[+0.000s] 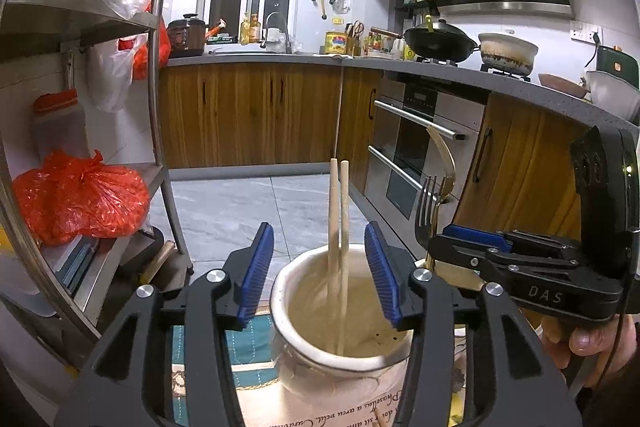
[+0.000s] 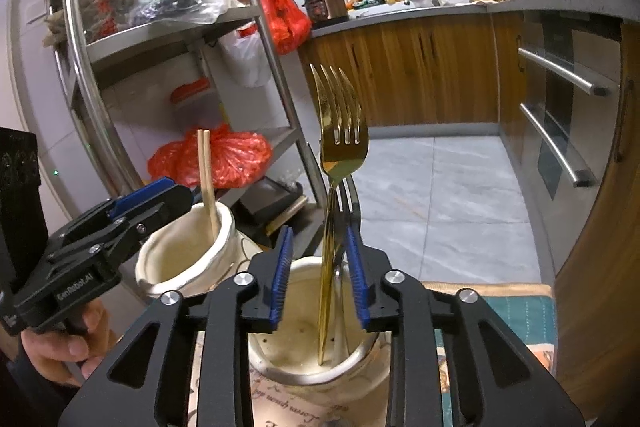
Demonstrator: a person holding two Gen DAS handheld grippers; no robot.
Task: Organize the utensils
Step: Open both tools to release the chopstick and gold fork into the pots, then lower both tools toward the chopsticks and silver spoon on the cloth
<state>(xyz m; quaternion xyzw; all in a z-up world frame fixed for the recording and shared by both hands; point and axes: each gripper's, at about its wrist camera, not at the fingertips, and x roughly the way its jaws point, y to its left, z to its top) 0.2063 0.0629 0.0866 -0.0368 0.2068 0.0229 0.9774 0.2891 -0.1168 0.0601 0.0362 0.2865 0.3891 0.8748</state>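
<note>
Left claw [image 1: 319, 269] jaws apart, pads clear of wooden chopsticks [image 1: 338, 227] between them; chopsticks stand in left ceramic jar [image 1: 304, 343]. Right claw [image 2: 320, 277] narrower, pads either side of gold fork [image 2: 340, 131], not pressing; gold fork and silver fork [image 1: 425, 211] upright in right ceramic jar [image 2: 352, 379]. Jars side by side on patterned cloth [image 2: 520, 311]; worktop edges hidden.
</note>
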